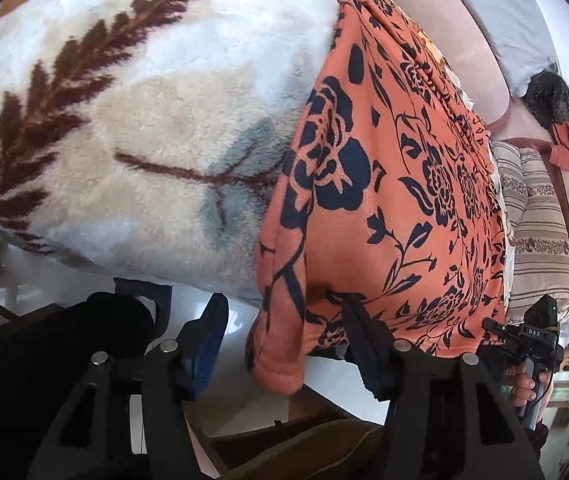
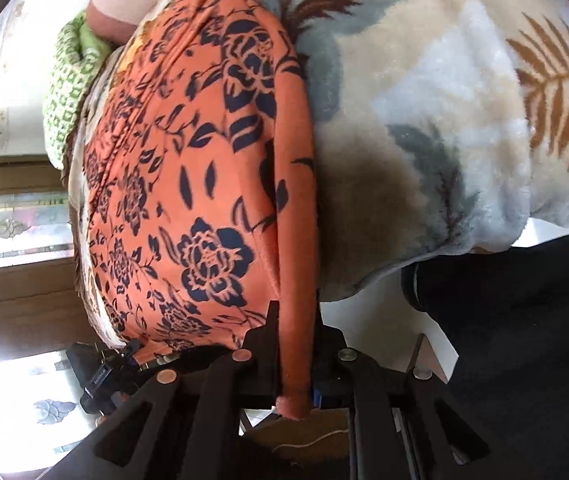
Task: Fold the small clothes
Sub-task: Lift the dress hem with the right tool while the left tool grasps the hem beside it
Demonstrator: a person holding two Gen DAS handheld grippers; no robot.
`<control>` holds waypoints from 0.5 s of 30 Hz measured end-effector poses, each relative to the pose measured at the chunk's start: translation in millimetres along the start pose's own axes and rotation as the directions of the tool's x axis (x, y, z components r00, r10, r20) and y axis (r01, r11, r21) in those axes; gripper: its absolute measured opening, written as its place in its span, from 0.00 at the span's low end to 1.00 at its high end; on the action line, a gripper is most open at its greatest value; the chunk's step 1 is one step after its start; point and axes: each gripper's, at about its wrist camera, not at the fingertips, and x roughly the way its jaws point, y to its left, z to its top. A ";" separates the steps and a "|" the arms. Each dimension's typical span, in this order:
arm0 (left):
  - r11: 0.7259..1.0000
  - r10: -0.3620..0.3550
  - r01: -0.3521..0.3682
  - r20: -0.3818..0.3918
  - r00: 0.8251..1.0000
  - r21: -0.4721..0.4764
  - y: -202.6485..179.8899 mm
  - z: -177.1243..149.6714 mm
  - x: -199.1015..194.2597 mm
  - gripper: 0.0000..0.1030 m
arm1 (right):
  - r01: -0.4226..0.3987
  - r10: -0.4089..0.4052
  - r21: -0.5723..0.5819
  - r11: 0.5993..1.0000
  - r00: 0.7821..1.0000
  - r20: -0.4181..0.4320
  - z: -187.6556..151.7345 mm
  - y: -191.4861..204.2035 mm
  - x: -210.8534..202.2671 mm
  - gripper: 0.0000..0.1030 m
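Note:
An orange garment [image 1: 384,200] with a dark blue flower print lies on a fluffy cream blanket [image 1: 132,120] with brown leaf shapes, its near edge hanging over the blanket's front. My left gripper [image 1: 282,312] stands open at the garment's left corner. The cloth hangs between the fingers, with the blue left pad [image 1: 204,336] apart from it. In the right wrist view the orange garment [image 2: 188,168] ends in a rolled side edge, and my right gripper [image 2: 295,320] is shut on it. The blanket [image 2: 444,128] lies to the right.
A striped pillow [image 1: 540,232] and dark clothing [image 1: 550,96] lie beyond the garment on a pink sheet [image 1: 456,52]. A green patterned cloth [image 2: 68,92] sits at the far left. A hand [image 1: 524,388] holds the other gripper. White floor and wooden furniture lie below.

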 end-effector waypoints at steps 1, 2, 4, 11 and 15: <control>1.000 0.000 0.000 0.002 1.000 0.007 -0.7 0.1 2.0 0.57 | 0.003 -0.003 0.006 1.000 1.000 -0.001 0.1 -1.2 0.2 0.16; 1.000 0.000 0.000 0.002 1.000 0.020 -2.7 -0.3 4.3 0.42 | 0.008 -0.008 0.007 1.000 1.000 -0.001 0.3 -2.9 -0.3 0.16; 0.999 0.004 -0.003 -0.012 1.000 0.043 -7.4 0.4 9.8 0.17 | 0.010 -0.010 -0.003 1.000 1.000 0.000 0.7 -3.1 1.1 0.16; 0.989 -0.074 0.071 0.018 0.997 0.130 -20.8 1.5 -13.1 0.07 | 0.002 0.004 -0.103 0.995 0.998 0.060 -3.0 10.4 -19.8 0.09; 0.974 -0.177 0.165 0.070 0.982 0.153 -31.7 16.1 -47.8 0.07 | -0.093 0.105 -0.127 0.988 0.991 0.088 0.4 20.3 -42.0 0.08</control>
